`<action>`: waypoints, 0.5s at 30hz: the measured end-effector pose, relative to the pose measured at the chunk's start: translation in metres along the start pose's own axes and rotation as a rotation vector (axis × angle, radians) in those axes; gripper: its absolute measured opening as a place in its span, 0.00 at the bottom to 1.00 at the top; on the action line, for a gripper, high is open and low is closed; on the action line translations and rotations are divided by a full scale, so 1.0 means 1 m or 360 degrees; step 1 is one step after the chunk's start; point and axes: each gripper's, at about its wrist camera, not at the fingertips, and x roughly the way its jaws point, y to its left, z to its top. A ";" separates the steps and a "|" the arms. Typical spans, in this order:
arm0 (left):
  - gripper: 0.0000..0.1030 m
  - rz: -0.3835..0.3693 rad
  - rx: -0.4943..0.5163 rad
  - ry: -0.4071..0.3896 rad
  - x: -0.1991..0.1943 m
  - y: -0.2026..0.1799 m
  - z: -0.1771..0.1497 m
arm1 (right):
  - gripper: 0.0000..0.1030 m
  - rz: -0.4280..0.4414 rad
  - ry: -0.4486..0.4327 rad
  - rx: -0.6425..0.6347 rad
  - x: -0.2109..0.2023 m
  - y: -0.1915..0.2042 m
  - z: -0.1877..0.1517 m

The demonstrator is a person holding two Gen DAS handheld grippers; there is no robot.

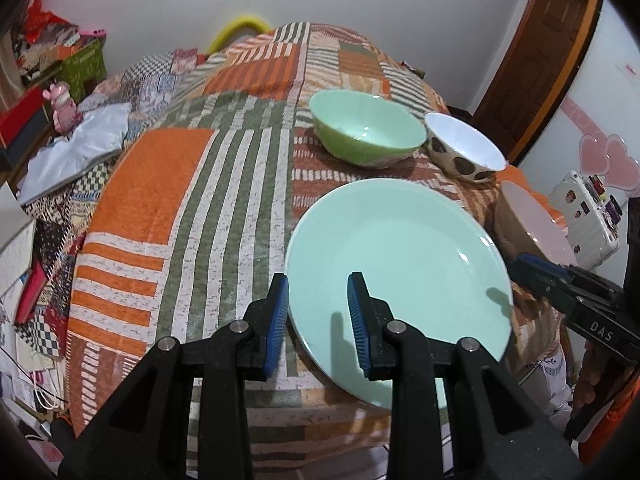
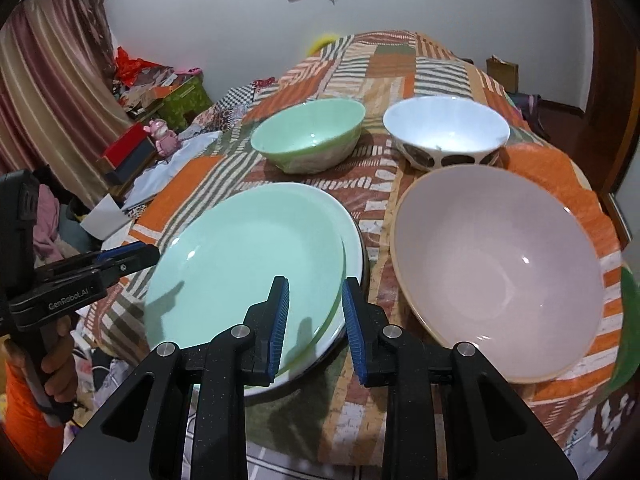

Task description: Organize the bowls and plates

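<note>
Plate [image 2: 248,256], glossy mint green, apparently pinched at opposite rims by both tools

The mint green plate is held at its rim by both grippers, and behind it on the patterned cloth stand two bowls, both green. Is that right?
Not quite. Only one bowl behind the mint green plate is green; the other is white inside with dark spots outside, as the right wrist view shows. Both the left gripper and right gripper do grip the rim.
</note>
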 end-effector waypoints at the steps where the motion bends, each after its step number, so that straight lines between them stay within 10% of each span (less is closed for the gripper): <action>1: 0.28 -0.0003 0.0009 -0.0008 -0.003 -0.003 0.000 | 0.24 0.0008 -0.0005 0.0000 -0.003 0.000 0.001; 15: 0.47 -0.0051 0.0127 -0.0178 -0.045 -0.054 0.016 | 0.42 -0.0055 -0.0233 -0.0036 -0.051 -0.015 0.017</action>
